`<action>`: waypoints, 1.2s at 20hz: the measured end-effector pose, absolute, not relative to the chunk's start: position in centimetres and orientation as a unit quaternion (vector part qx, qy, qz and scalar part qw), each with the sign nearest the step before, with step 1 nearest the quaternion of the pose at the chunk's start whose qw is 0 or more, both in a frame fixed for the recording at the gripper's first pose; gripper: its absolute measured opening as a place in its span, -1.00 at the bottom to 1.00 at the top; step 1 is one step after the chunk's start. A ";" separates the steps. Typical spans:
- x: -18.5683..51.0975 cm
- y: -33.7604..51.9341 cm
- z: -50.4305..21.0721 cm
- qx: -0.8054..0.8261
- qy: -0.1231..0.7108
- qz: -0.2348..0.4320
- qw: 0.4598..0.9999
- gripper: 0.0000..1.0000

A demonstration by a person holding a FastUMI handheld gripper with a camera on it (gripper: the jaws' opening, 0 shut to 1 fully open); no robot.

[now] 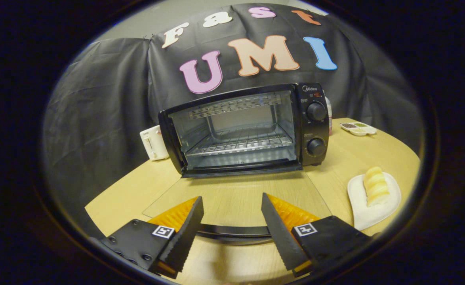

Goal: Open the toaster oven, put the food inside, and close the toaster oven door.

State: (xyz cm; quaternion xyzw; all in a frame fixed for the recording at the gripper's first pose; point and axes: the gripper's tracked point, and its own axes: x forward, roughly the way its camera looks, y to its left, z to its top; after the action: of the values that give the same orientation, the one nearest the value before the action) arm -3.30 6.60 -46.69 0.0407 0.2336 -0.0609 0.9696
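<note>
The black toaster oven point(244, 130) stands at the back of the wooden table with its glass door point(236, 190) swung fully down and lying flat towards me. Its wire rack point(236, 144) is bare. The door's dark handle point(232, 231) runs crosswise low between my fingers. My gripper point(231, 196) is open above the door's front edge and holds nothing. The food, a pale yellow ridged pastry point(376, 185), lies on a white plate point(369, 215) to the right of my right finger.
A small white appliance point(153, 142) stands left of the oven. A white dish with small compartments point(358, 128) sits at the far right of the table point(129, 190), behind the plate. Two knobs point(316, 128) are on the oven's right panel.
</note>
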 end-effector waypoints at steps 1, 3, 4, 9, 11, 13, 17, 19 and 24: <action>-3.3 6.6 -46.7 0.035 0.238 -0.057 0.969 0.87; -3.5 6.7 -46.7 0.035 0.247 -0.051 0.967 0.88; -3.3 6.6 -46.9 0.041 0.251 -0.050 0.966 0.88; -3.5 6.9 -45.5 0.079 0.252 -0.027 0.964 0.88; -4.0 6.2 -44.2 0.088 0.238 -0.033 0.967 0.88; -4.2 4.8 -42.7 0.072 0.220 -0.048 0.972 0.88; -5.6 2.4 -39.3 0.046 0.185 -0.067 0.979 0.88; -6.7 0.2 -38.7 0.028 0.181 -0.088 0.979 0.88; -10.0 -6.7 -39.1 0.022 0.187 -0.173 0.967 0.88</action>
State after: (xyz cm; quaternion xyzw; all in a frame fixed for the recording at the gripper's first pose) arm -10.01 -6.70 -39.08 0.0216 0.1871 -0.1731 0.9667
